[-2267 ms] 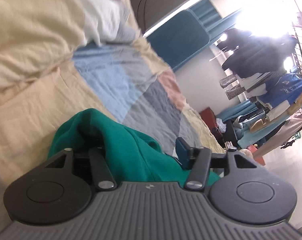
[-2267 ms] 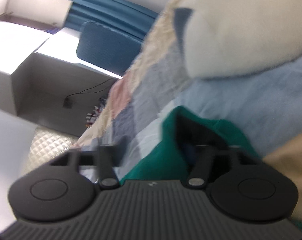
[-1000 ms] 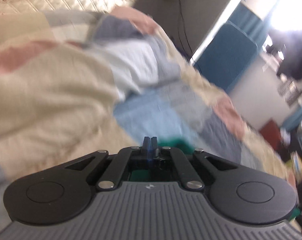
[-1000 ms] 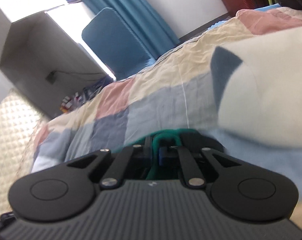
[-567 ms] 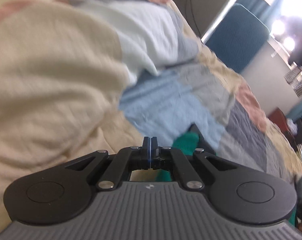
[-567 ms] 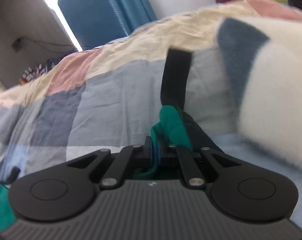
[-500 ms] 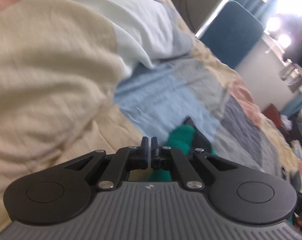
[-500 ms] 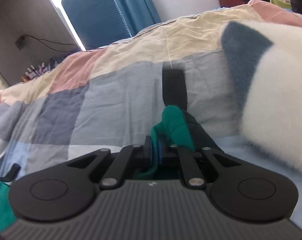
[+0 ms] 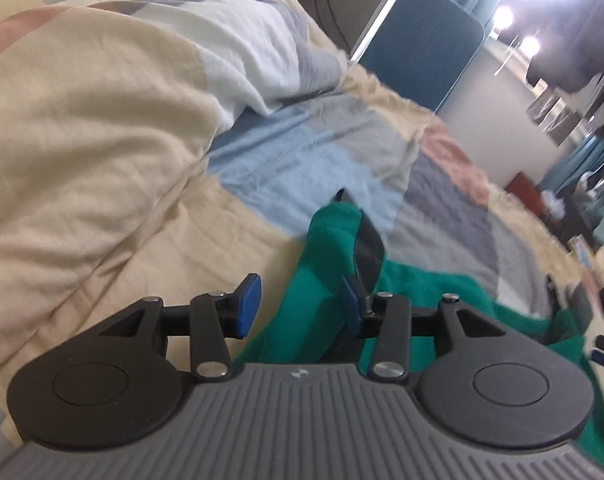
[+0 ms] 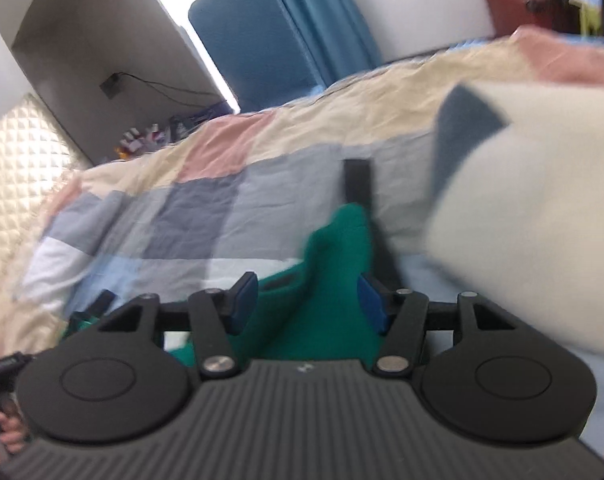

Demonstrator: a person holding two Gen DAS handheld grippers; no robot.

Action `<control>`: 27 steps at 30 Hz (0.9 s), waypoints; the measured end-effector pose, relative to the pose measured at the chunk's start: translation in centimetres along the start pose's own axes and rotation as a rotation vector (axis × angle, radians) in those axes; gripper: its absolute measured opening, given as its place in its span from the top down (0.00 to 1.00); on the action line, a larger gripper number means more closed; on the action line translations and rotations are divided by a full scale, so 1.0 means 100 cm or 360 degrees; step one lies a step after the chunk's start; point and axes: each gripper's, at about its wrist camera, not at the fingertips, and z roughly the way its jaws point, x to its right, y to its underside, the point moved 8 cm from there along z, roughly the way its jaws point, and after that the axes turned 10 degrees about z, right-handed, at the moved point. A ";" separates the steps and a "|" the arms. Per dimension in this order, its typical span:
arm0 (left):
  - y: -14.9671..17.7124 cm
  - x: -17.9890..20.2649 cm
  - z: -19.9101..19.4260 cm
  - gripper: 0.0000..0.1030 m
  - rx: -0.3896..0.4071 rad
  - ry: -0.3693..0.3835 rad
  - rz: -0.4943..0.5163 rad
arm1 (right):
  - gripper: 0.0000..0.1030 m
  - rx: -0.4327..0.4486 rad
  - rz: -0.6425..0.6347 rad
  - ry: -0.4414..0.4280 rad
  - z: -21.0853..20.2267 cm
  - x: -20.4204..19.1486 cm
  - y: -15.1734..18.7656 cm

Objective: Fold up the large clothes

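Left wrist view is showing the left gripper (image 9: 298,306) with jaws that have just been opening, standing wide around a fold of the green garment (image 9: 326,264), which is lying on the patchwork quilt (image 9: 310,156). Likewise the right gripper (image 10: 306,300) has just been opening, apparently letting go so the finished fold settles flat.

One green garment (image 9: 322,312), two grippers (image 9: 298,308) (image 10: 302,300)
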 end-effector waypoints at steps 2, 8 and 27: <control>0.002 0.001 0.000 0.51 -0.0007 -0.0011 0.0001 | 0.43 0.0023 0.0005 0.0115 -0.003 0.015 0.000; 0.007 0.009 0.012 0.44 -0.0095 0.0027 0.0032 | 0.44 -0.0102 -0.0002 0.0102 0.015 0.024 0.014; 0.010 0.022 0.001 0.41 -0.0013 0.0160 0.0156 | 0.91 0.0280 -0.0094 0.0044 -0.012 0.004 -0.018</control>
